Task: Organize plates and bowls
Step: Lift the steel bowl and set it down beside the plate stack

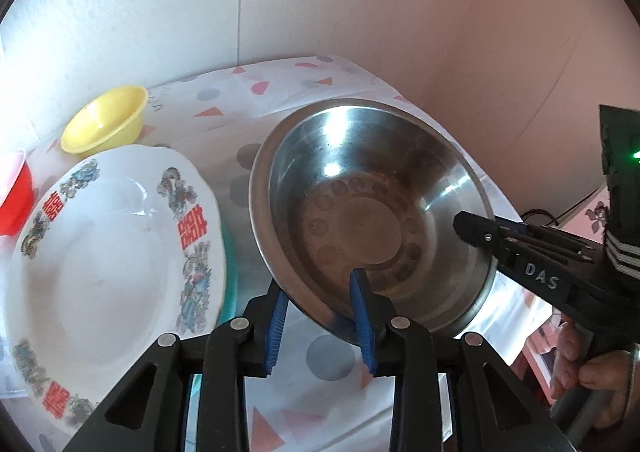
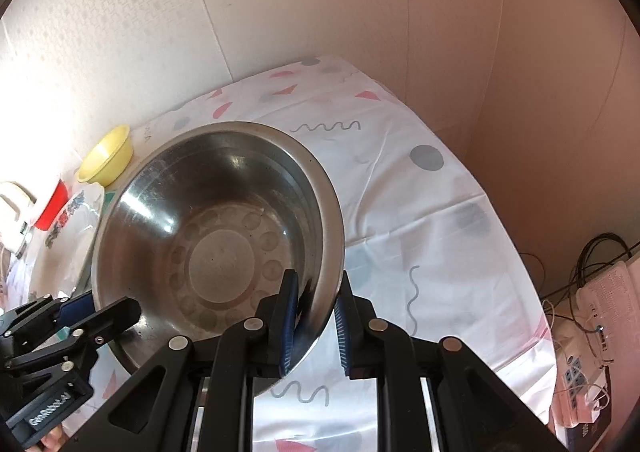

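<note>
My left gripper (image 1: 320, 316) straddles the steel bowl's (image 1: 360, 208) rim at lower centre, pads apart. My right gripper (image 2: 316, 328) pinches the opposite rim.

red bowl (image 1: 16, 200) — cut off left

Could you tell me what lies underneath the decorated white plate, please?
A teal rim peeks out beneath the white plate at its right edge; the plate covers the rest, so what it is stays unclear.
</note>
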